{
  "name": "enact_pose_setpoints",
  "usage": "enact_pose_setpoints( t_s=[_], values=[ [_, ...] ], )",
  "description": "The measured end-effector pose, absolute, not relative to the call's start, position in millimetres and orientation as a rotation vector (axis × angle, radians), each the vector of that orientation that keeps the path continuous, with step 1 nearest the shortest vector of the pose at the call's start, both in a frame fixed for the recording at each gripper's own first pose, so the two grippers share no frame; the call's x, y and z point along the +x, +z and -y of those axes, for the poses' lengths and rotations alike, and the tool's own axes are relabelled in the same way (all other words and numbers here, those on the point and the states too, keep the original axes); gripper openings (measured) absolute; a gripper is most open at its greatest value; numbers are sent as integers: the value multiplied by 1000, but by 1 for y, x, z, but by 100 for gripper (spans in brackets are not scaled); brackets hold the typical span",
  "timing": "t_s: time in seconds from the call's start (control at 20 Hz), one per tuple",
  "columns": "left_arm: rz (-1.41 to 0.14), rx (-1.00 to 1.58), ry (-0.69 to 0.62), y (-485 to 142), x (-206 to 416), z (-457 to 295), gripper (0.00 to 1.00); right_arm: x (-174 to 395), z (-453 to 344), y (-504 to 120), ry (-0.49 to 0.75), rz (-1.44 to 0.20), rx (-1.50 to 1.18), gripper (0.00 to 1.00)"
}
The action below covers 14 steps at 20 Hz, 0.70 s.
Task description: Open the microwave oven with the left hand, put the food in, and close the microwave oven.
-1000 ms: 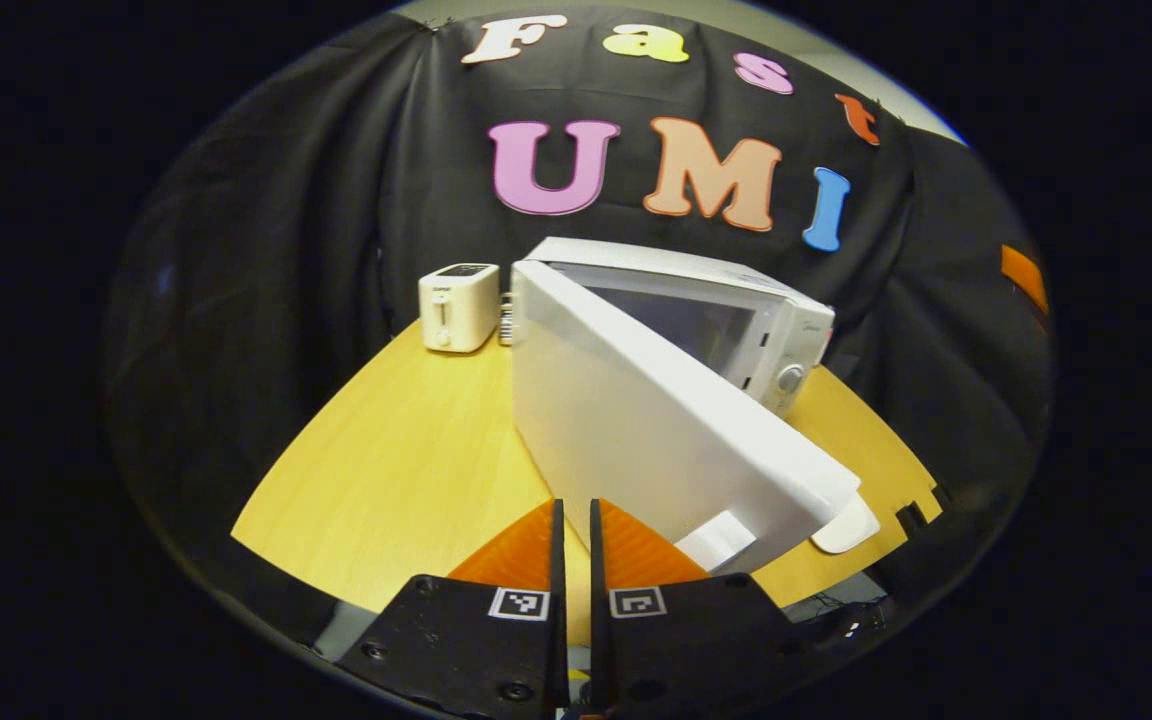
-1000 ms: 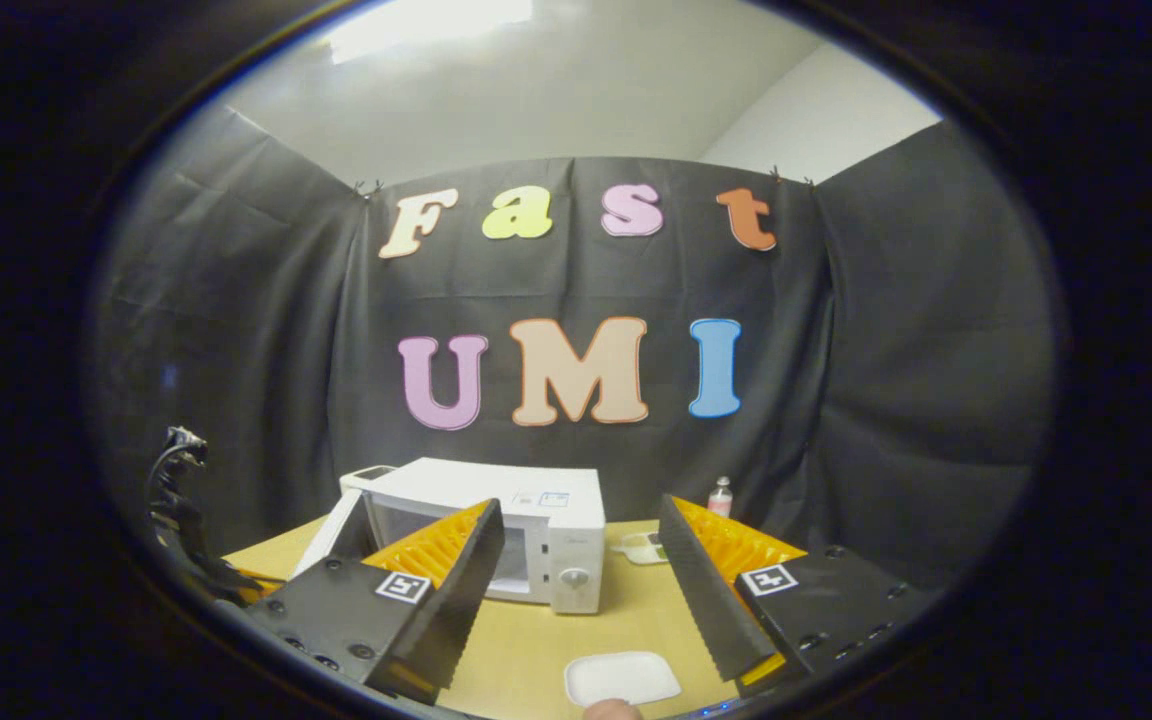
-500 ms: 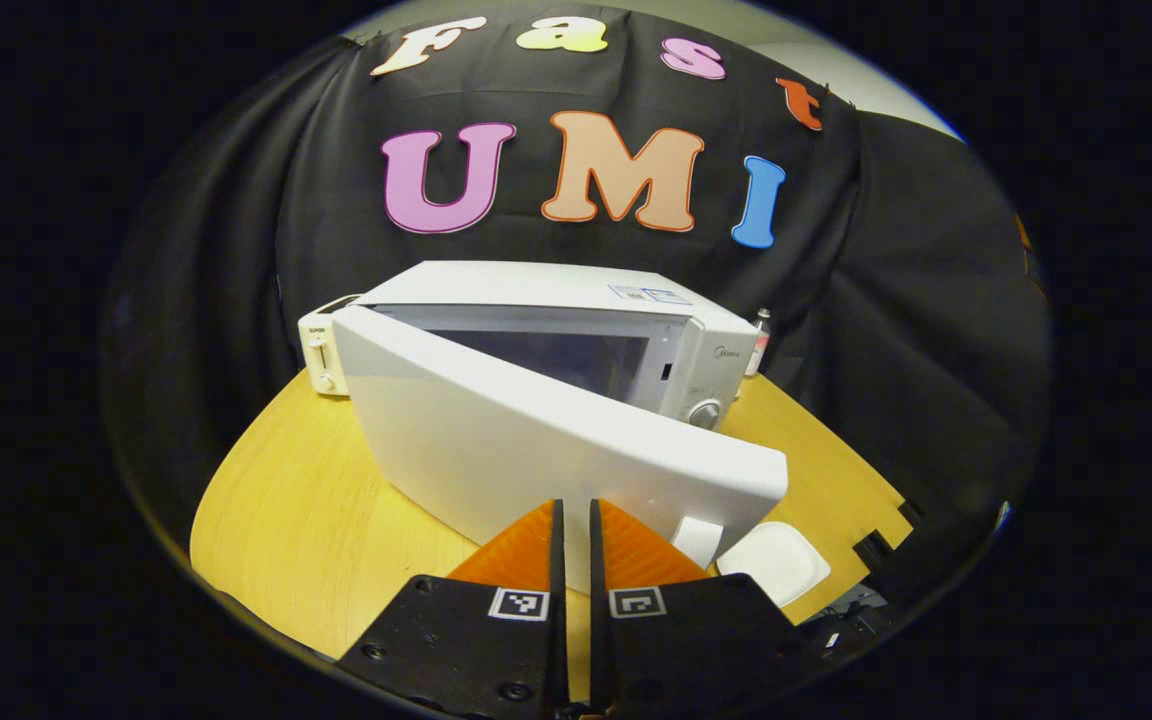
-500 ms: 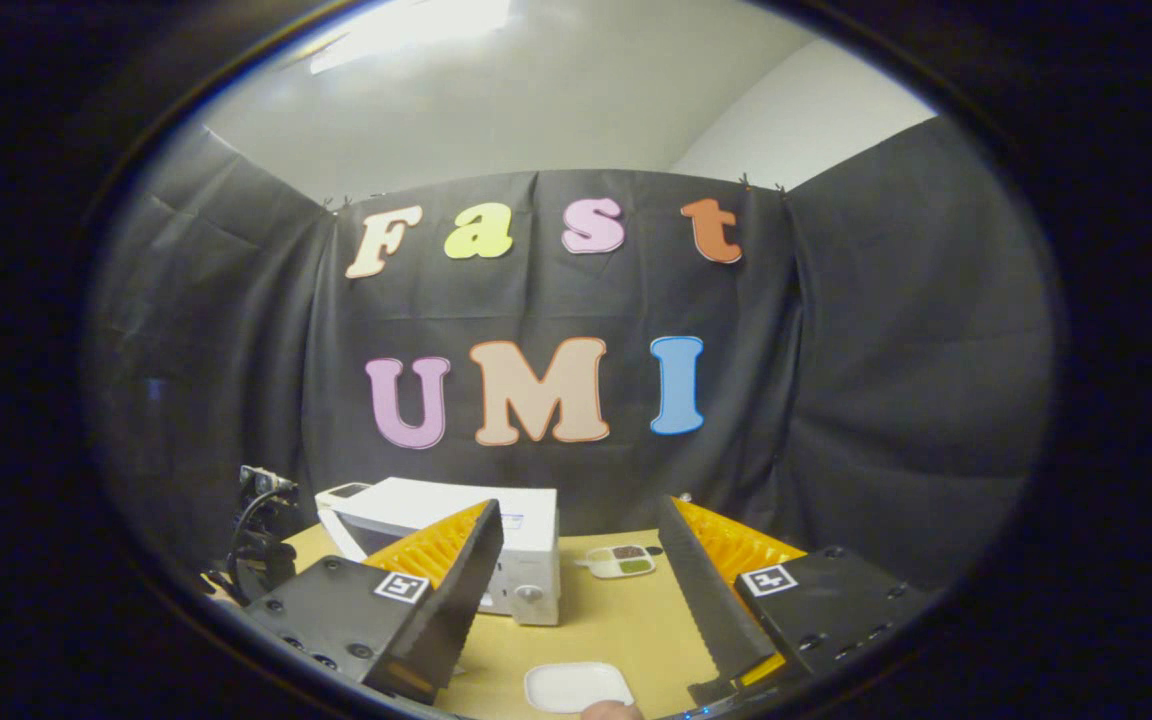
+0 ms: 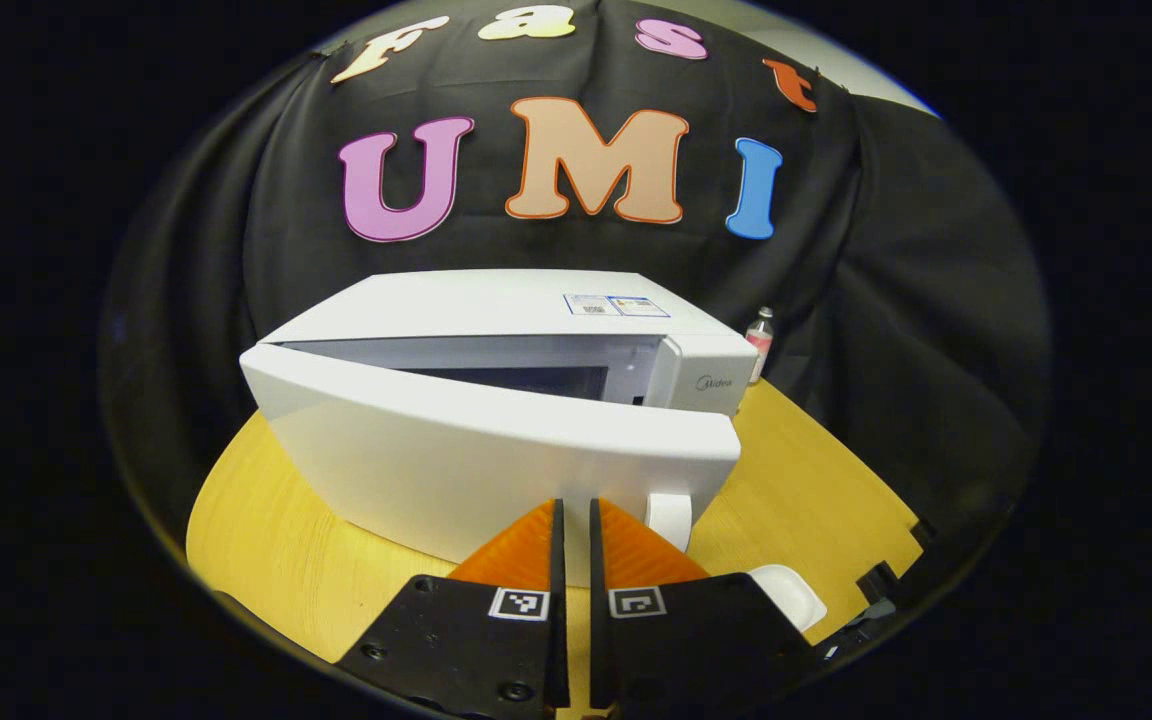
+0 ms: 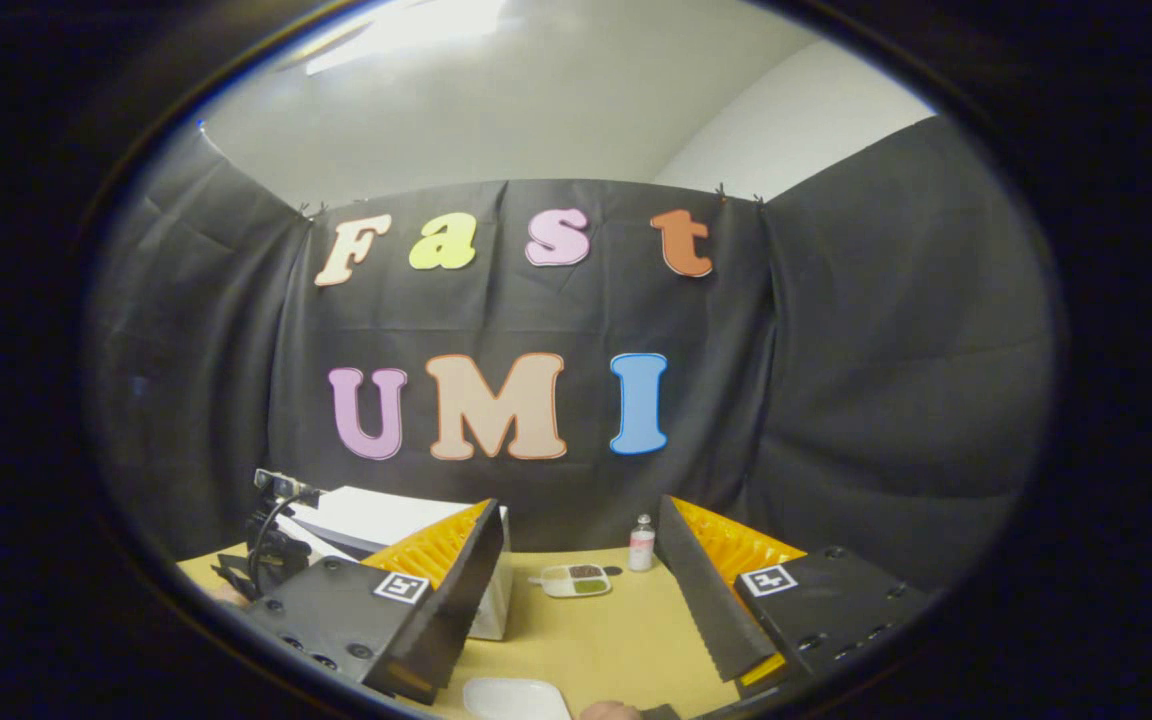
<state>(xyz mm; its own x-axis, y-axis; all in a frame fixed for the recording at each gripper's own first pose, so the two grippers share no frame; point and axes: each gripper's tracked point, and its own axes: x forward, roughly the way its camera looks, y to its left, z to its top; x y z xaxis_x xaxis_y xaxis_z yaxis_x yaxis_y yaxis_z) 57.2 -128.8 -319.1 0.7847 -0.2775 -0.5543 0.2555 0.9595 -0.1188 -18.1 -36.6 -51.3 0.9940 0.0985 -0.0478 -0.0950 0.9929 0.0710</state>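
The white microwave (image 5: 496,310) stands on the wooden table, its door (image 5: 496,460) ajar by a narrow gap at the right side. My left gripper (image 5: 574,505) is shut with nothing between its fingers, and its tips sit against the door's outer face, left of the handle (image 5: 669,518). The inside of the oven is hidden. In the right gripper view the microwave (image 6: 376,510) shows at lower left with the left gripper's cabled body (image 6: 271,540) beside it. My right gripper (image 6: 578,503) hangs open and holds nothing, above the table's near side.
A small white plate (image 5: 786,590) lies near the table's front edge, seen again as the plate (image 6: 516,698). A compartment tray with food (image 6: 574,580) and a small bottle (image 6: 642,543) stand at the back. A fingertip (image 6: 608,710) shows at the bottom edge.
The microwave door has swung from wide open to nearly closed, with my shut left gripper following it. The right gripper has turned a little to the right.
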Motion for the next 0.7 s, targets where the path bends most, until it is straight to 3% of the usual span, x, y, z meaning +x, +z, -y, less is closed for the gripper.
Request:
enact_pose_setpoints(
  t_s=[0.1,0.15,0.7],
  values=[
    [-606,-29,-275,-322,67,132,7,-11,45,-50,100,-46,59,90],
    [-608,-25,-269,-324,71,133,7,-9,49,-52,102,-46,56,96],
    [-605,-7,-196,-332,106,141,7,-6,86,-62,96,-68,35,90]
  ],
)
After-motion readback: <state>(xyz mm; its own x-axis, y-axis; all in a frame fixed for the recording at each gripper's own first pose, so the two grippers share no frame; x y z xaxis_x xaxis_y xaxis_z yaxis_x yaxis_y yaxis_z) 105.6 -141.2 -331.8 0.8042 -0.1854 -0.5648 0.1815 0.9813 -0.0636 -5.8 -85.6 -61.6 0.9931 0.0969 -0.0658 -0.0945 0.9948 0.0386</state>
